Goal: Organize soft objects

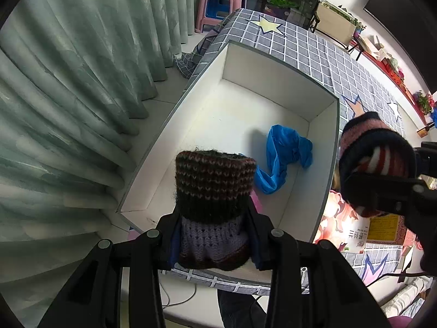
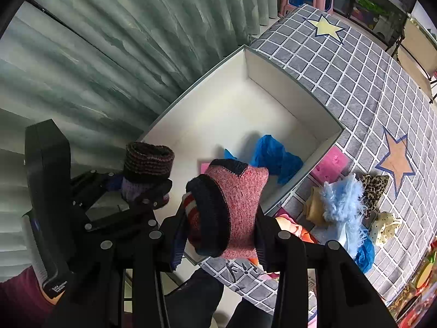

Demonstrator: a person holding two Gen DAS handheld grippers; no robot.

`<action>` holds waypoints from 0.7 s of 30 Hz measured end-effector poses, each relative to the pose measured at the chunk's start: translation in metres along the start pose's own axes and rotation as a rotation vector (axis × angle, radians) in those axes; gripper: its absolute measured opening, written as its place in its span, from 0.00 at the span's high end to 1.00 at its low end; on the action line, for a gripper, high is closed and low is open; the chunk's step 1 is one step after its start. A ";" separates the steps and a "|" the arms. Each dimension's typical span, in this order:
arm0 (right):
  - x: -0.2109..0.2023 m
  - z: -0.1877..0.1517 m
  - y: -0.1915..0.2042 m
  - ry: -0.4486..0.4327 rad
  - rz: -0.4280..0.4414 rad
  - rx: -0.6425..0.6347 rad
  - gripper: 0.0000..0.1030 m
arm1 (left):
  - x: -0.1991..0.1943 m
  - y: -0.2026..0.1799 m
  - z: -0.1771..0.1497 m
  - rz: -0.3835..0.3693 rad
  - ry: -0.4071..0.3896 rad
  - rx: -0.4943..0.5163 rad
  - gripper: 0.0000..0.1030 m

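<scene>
Knit brown-lilac roll clamped in left tongs | pink-navy sock roll clamped in right tongs | both over white box, lower frame | blue bag inside

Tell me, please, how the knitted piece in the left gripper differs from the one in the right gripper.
The left gripper clamps a dark brown striped knit with a lilac band; the right gripper clamps a pink marled knit with a navy cuff. The brown one stands upright as an open tube; the pink one is a folded bundle with red and white stripes tucked inside. Both are held over the white box.
</scene>
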State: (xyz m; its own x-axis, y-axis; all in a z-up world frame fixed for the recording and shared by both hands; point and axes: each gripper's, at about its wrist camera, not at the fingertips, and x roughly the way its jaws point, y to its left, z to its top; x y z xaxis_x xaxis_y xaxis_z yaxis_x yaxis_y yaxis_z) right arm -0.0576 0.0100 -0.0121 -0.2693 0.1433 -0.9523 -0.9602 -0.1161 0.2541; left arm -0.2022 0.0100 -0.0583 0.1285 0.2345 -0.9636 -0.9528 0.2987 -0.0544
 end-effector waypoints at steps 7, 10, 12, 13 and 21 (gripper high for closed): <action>0.002 0.003 -0.002 0.002 0.005 0.001 0.58 | 0.004 -0.002 0.002 0.000 0.011 0.008 0.58; 0.003 0.005 -0.003 0.002 0.006 -0.003 0.58 | 0.006 -0.002 0.002 0.001 0.016 0.012 0.58; 0.004 0.006 -0.003 0.002 0.007 -0.006 0.58 | 0.007 -0.003 0.003 0.002 0.019 0.013 0.58; 0.005 0.006 -0.003 0.003 0.008 -0.005 0.58 | 0.007 -0.003 0.003 0.002 0.019 0.014 0.58; 0.008 0.008 -0.007 0.009 0.012 0.000 0.58 | 0.009 -0.005 0.005 0.009 0.018 0.015 0.55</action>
State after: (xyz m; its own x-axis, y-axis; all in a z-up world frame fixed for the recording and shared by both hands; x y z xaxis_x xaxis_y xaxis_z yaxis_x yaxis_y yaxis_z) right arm -0.0540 0.0202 -0.0200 -0.2803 0.1333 -0.9506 -0.9568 -0.1180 0.2656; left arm -0.1951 0.0151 -0.0657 0.1150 0.2203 -0.9686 -0.9496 0.3106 -0.0421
